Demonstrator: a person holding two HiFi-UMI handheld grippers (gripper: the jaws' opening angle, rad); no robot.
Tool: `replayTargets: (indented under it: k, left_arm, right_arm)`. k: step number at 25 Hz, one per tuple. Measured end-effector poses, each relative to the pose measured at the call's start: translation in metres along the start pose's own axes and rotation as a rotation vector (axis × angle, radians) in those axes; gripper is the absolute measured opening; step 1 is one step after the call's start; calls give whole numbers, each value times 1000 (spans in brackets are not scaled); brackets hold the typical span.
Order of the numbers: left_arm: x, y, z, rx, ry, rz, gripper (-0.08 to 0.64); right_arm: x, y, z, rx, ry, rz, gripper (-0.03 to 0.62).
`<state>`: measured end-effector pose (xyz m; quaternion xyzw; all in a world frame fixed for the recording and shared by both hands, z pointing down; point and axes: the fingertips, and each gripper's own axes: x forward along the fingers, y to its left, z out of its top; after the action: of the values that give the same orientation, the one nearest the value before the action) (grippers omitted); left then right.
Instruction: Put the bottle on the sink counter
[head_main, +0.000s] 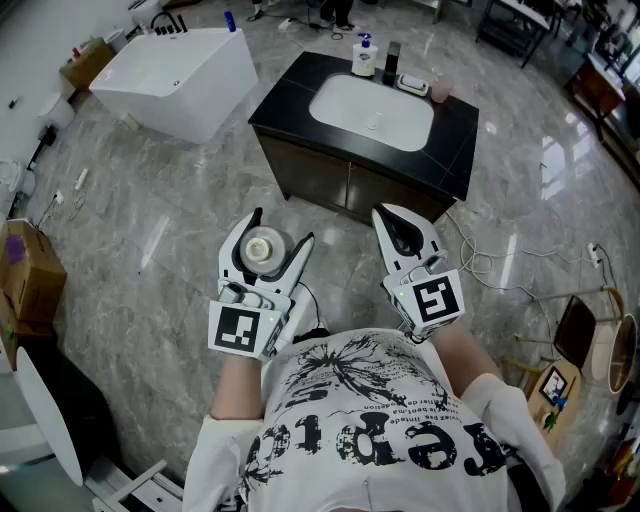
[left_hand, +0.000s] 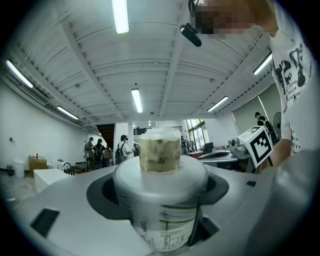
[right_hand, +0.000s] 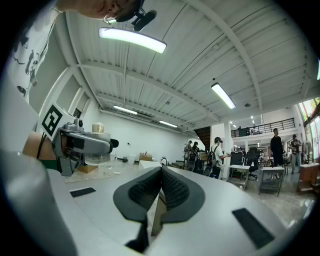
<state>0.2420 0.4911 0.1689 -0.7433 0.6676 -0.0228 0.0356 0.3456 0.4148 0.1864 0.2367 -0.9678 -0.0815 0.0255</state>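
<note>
Closest below me in the head view are my two grippers: the left gripper clamps one white bottle, well apart from the black sink counter, where one pump bottle stands. In the left gripper view, both jaws press that single bottle's sides. In the right gripper view, the right gripper is pressed together, empty.

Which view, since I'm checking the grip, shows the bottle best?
Left gripper view: the bottle fills it, gripped by the left tool. Head view shows its top from above; right gripper view, a small side glimpse.
</note>
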Motion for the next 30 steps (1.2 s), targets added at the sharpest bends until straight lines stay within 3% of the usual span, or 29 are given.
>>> replayTargets:
  k: [11, 20, 30]
  left_arm:
    - [4, 19, 0, -33, -34, -10, 347]
    - [-1, 86, -5, -70, -75, -40, 347]
    - [28, 151, -32, -83, -42, -28, 347]
  right_arm:
    - [20, 7, -2, 4, 4, -7, 11]
    - [75, 30, -4, 71, 16, -87, 14]
    - [150, 31, -29, 89, 61, -56, 14]
